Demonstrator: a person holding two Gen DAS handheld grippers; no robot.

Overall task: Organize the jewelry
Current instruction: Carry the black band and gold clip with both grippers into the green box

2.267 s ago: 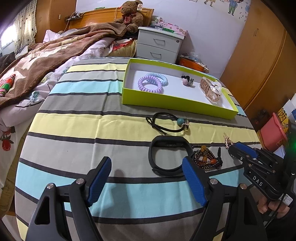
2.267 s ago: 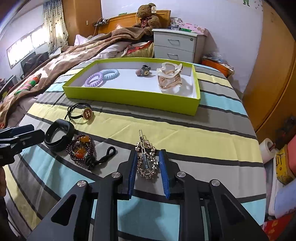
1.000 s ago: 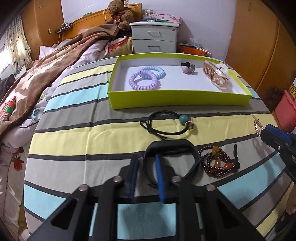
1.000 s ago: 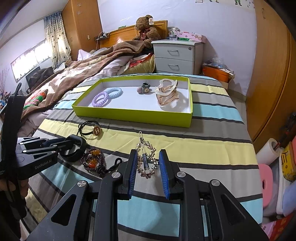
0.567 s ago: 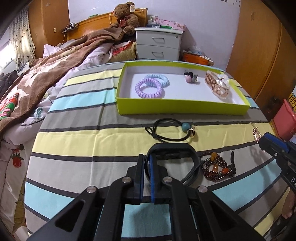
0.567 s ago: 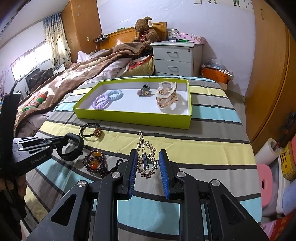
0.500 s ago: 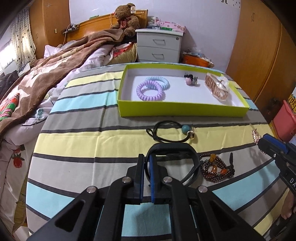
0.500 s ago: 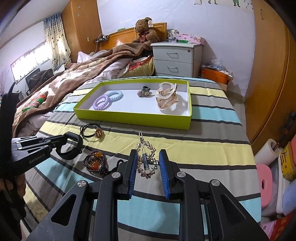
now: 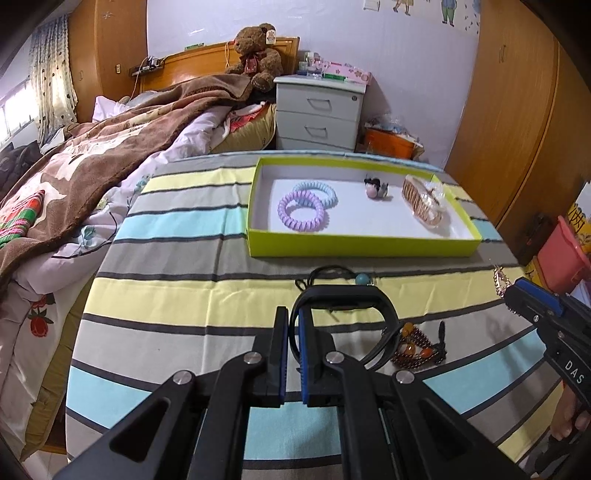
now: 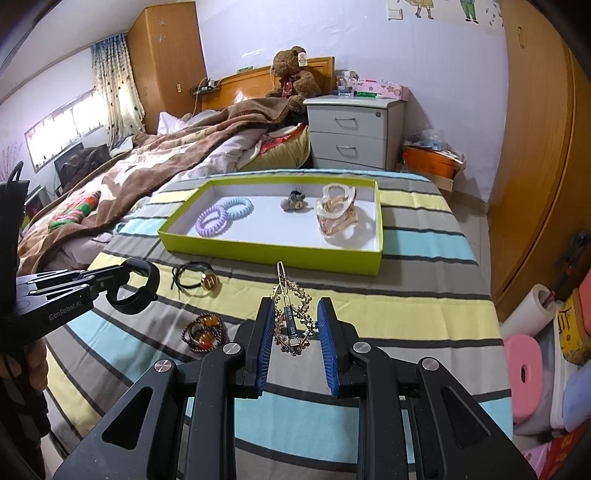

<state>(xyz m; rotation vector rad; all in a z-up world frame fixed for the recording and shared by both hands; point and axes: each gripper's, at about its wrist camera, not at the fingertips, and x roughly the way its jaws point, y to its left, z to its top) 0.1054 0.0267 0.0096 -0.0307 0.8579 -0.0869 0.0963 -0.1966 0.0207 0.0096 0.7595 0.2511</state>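
Pale lilac walls (image 10: 443, 55) close the room, with cartoon stickers (image 9: 447, 11) high up. A bed with a wooden headboard (image 10: 236, 83) carries a brown blanket (image 9: 110, 144) and a teddy bear (image 10: 293, 74). A grey two-drawer nightstand (image 10: 352, 134) stands beside it. A wooden wardrobe (image 9: 524, 110) fills the right side. Daylight comes through a window (image 10: 62, 129) with dotted curtains (image 10: 114, 92).
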